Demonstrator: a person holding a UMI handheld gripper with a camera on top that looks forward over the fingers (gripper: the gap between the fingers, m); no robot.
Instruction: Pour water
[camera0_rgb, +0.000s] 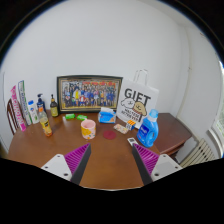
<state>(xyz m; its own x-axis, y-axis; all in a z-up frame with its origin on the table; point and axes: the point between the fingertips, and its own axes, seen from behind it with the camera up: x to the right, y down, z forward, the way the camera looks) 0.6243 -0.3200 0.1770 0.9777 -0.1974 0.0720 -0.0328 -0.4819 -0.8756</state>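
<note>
View along a handheld gripper (110, 160) above a wooden table (110, 165). Its two pink-padded fingers sit at the lower centre, spread wide, holding nothing. Beyond them, mid-frame, stands a yellow cup (88, 128); to the right is a blue bottle (148, 129), probably the water source. A framed group photo (89, 93) and a white gift bag (136, 100) line the wall. A good approach: level, centring the bottle between the fingers before closing.
</note>
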